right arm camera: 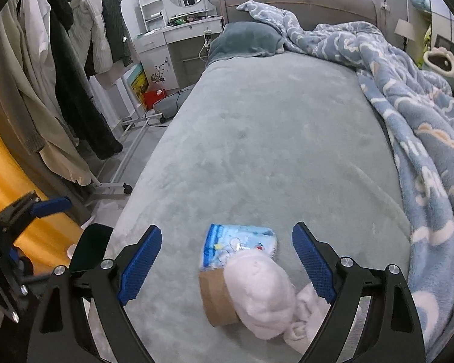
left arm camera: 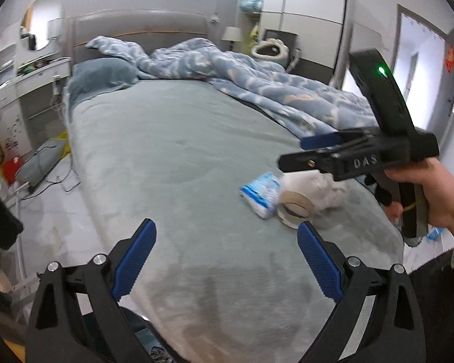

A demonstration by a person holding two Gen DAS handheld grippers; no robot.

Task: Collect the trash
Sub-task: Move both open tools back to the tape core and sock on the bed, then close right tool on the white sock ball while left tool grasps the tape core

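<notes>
On the grey-green bed sheet (right arm camera: 272, 139) lie a blue and white tissue packet (right arm camera: 239, 246), a brown tape roll (right arm camera: 216, 298) and a crumpled white cloth (right arm camera: 266, 290), bunched together near the foot of the bed. My right gripper (right arm camera: 227, 263) is open and empty, hovering just above this pile, its jaws on either side of it. In the left wrist view the packet (left arm camera: 261, 193), the roll (left arm camera: 295, 210) and the right gripper (left arm camera: 293, 152) above them show at right. My left gripper (left arm camera: 225, 260) is open and empty over the bed's foot, left of the pile.
A blue patterned duvet (right arm camera: 408, 106) is bunched along the bed's right side. A blue pillow (right arm camera: 245, 39) lies at the headboard. A clothes rack with coats (right arm camera: 60, 75) stands left of the bed, a white dresser (right arm camera: 178, 39) beyond it. A doorway (left arm camera: 417, 60) is at far right.
</notes>
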